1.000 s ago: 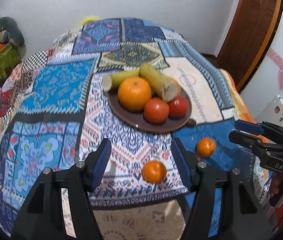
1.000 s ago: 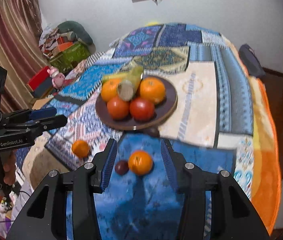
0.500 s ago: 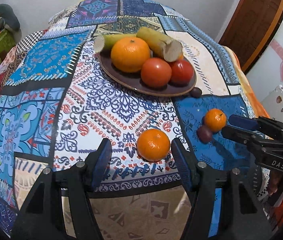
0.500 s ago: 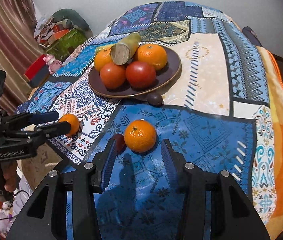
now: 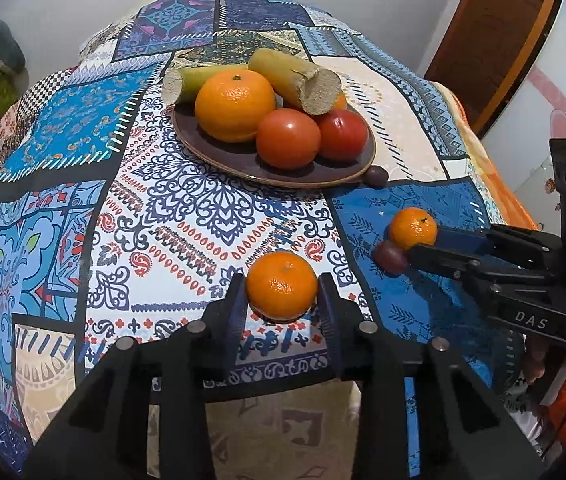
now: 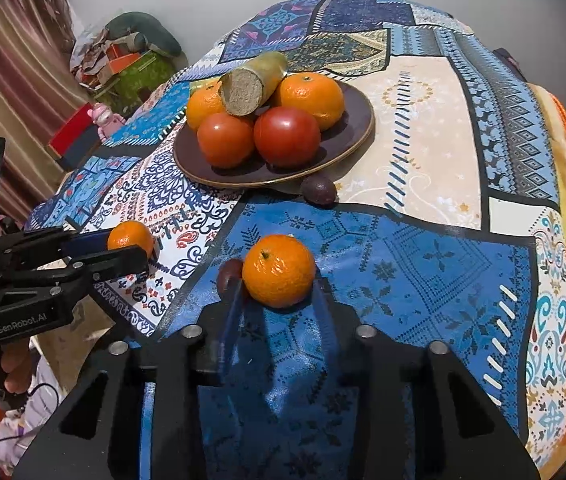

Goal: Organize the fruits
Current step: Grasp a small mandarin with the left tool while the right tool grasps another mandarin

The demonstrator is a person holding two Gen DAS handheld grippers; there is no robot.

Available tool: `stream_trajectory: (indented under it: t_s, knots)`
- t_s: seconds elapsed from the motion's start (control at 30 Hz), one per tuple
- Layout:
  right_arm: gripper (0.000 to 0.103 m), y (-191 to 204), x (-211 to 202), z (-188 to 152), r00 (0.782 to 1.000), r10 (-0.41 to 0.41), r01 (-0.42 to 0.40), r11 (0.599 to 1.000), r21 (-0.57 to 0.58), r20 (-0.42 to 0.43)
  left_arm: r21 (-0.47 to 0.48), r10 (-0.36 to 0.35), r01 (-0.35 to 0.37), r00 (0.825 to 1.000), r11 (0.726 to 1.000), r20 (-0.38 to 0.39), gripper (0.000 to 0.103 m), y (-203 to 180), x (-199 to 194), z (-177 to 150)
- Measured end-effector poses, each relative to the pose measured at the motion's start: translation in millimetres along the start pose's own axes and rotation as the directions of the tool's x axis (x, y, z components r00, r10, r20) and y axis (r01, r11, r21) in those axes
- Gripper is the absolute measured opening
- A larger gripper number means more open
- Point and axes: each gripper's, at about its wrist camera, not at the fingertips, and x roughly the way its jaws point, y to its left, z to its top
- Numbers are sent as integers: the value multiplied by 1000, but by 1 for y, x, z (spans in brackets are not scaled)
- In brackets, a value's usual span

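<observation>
With each mandarin seated squarely between closing jaws, the left gripper (image 5: 283,300) is clamped on the left mandarin (image 5: 282,285), the right gripper (image 6: 277,294) on the right mandarin (image 6: 278,270); the fruit plate (image 5: 223,156) lies directly ahead.

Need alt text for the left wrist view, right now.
The left tongs pinch a mandarin lying on the patterned cloth. Behind it, a brown plate holds oranges, tomatoes and cut stalks; at right, the right tongs close on another mandarin.
</observation>
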Motion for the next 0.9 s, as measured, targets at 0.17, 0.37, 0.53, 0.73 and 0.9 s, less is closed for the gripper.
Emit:
stream_trajectory:
  t_s: [0.17,0.37,0.53,0.73,0.9]
  knots:
    - [31,-1,-5,4,1000,6,-6,1000,8,20,-8,10,-10,1000,1000,24,35,5,-8,6]
    - [17,-1,-12,15,999,10,-10,1000,-4,34,-19,29,-27,997,999,66,35,13,-19,19]
    - [24,-4,0,15,1000,14,-14,1000,25,-9,-35,31,-28,996,999,87,35,17,-23,26]
    - [37,0,8,20,1000,15,-15,1000,20,-9,-32,38,-36,996,999,79,35,18,-18,25]
    - [41,3,19,26,999,28,-27,999,17,-19,-44,41,-38,996,998,73,35,22,-13,26]
